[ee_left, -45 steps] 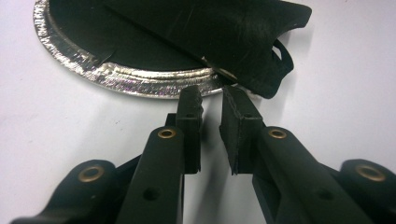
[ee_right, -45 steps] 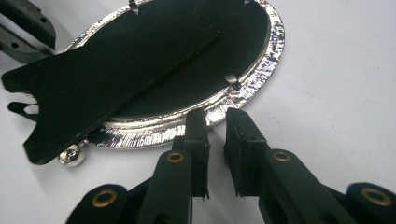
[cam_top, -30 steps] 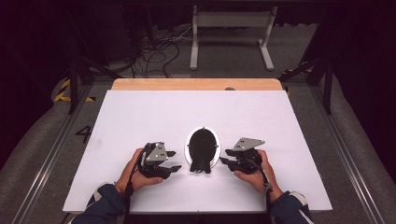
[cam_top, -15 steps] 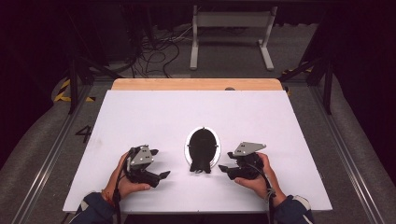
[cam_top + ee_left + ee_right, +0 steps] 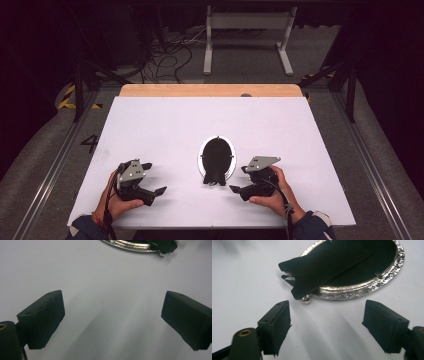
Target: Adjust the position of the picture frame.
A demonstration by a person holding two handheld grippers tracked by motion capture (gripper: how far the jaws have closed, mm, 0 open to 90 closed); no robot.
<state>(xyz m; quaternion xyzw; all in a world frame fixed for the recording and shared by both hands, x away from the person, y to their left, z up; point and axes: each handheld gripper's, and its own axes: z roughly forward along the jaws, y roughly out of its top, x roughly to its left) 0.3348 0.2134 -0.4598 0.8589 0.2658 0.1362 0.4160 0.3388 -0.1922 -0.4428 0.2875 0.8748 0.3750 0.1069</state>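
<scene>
You have one oval picture frame (image 5: pixel 217 160) lying face down on one white bench (image 5: pixel 165 125): one silver rim, one black back panel, one black stand flap. You hold two grippers, the left gripper (image 5: pixel 152 178) and the right gripper (image 5: pixel 238 179), one in each of your two hands, and each gripper carries two black jaws.

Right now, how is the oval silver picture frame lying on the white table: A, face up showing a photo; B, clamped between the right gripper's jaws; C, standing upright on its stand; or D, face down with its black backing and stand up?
D: the oval silver picture frame lies flat on the white table, with its black backing and stand on top.
</scene>
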